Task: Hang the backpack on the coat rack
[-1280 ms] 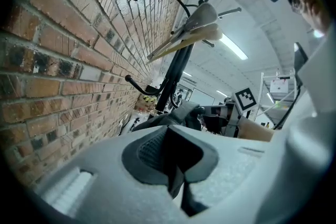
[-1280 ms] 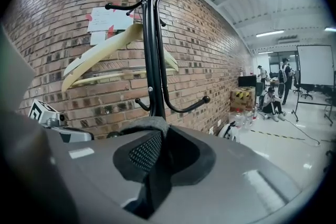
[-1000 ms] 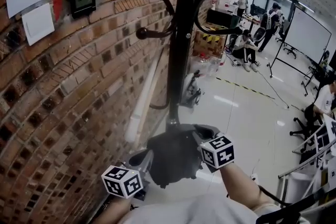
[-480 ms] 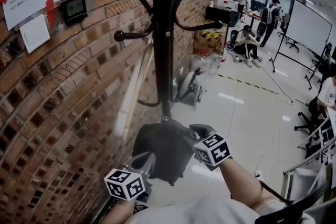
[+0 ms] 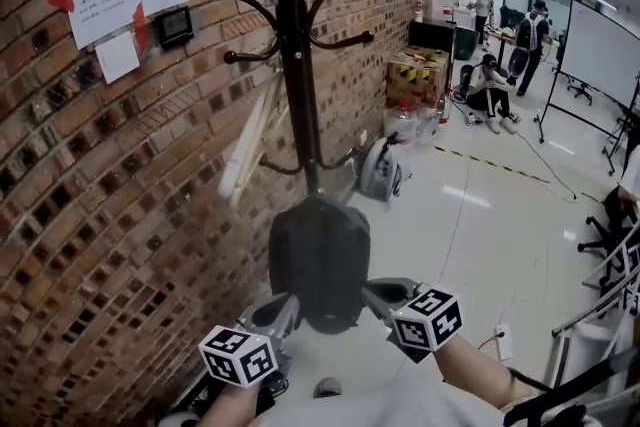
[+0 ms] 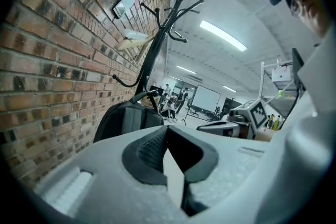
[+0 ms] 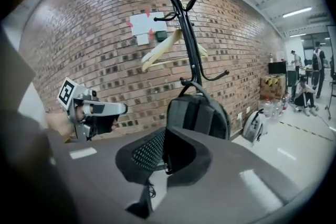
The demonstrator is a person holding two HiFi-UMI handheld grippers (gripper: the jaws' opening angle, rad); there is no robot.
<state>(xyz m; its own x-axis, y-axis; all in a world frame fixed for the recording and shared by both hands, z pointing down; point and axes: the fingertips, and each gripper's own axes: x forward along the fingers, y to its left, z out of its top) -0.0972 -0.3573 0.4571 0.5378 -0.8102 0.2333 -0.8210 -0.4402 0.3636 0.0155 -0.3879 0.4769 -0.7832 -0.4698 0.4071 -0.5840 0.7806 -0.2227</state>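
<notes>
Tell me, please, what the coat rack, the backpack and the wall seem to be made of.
Coat rack: probably metal, black paint with a slight sheen; thin curved hooks.
Backpack: dark fabric, matte, possibly nylon; soft rounded shape.
Wall: red-brown brick, rough, pale mortar joints.

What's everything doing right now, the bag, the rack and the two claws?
Backpack: hanging from the coat rack by its top handle.
Coat rack: upright, carrying the backpack on a low hook.
Left claw: shut, holding nothing.
Right claw: shut, holding nothing.
</notes>
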